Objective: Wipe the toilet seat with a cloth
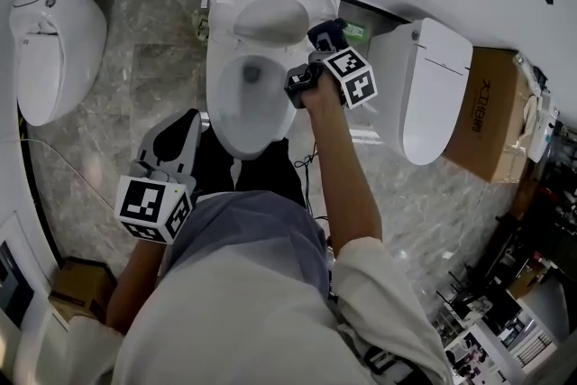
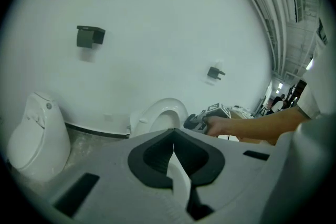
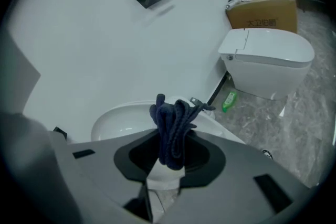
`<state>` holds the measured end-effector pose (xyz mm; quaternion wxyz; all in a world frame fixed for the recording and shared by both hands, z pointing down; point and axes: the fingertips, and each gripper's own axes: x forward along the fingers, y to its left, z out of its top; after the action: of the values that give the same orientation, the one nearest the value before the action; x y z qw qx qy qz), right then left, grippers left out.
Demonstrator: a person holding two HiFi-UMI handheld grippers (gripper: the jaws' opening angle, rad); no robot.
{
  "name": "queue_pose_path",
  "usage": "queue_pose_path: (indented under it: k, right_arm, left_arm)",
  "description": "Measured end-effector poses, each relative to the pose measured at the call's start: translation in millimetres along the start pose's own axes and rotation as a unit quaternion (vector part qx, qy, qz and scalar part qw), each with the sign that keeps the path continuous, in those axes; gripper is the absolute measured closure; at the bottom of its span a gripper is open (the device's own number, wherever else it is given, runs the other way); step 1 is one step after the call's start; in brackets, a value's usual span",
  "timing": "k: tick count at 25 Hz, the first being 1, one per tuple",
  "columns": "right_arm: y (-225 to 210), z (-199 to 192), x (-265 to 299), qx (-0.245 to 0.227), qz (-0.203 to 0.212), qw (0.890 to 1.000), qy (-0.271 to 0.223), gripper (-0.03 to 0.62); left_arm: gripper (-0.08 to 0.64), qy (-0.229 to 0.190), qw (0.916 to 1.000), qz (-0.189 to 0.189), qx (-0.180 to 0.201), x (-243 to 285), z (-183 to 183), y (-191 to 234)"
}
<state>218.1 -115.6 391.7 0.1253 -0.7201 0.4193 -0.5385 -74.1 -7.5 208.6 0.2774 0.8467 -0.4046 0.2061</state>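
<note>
right claw [image 3: 170, 159] clamps dark cloth [image 3: 173, 123] — at edge of toilet seat [image 1: 219, 111].

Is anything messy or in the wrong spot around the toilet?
Mostly tidy. One small green bottle sits on the floor by the wall, between the middle toilet and the closed toilet, as if left behind. A cardboard box stands beyond. Nothing looks spilled or broken.

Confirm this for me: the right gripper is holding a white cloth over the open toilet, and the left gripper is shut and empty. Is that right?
Not quite. The cloth is dark blue, not white, as the right gripper view shows. The rest holds: the right gripper clamps it over the open toilet, and the left gripper is shut and empty.
</note>
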Motion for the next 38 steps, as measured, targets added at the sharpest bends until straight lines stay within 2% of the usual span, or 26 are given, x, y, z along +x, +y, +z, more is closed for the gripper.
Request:
queue_pose_path:
  k: [5, 9, 16, 27, 33, 38]
  right_arm:
    - [-9, 6, 17, 0.026, -0.023, 0.999, -0.006, 0.508]
    - [-3, 5, 25, 0.024, -0.031, 0.999, -0.011, 0.508]
    - [32, 9, 25, -0.012, -0.021, 0.999, -0.027, 0.506]
    - [54, 6, 20, -0.081, -0.007, 0.997, -0.019, 0.506]
    - [67, 12, 15, -0.105, -0.004, 0.994, -0.015, 0.506]
    - [85, 5, 11, -0.129, 0.007, 0.992, -0.009, 0.502]
  left_arm:
    - [0.551, 0.012, 0.9996, 0.022, -0.016, -7, -11, 11]
    - [0.551, 0.01, 0.9987, 0.032, -0.039, -14, -16, 23]
    - [0.551, 0.01, 0.9982, 0.037, -0.046, -20, -20, 41]
    - [0.551, -0.005, 0.9979, 0.034, -0.054, -28, -14, 56]
    - [0.551, -0.001, 0.9992, 0.013, -0.038, -28, -18, 55]
    - [0.551, -0.003, 0.9985, 0.015, -0.052, -36, -20, 69]
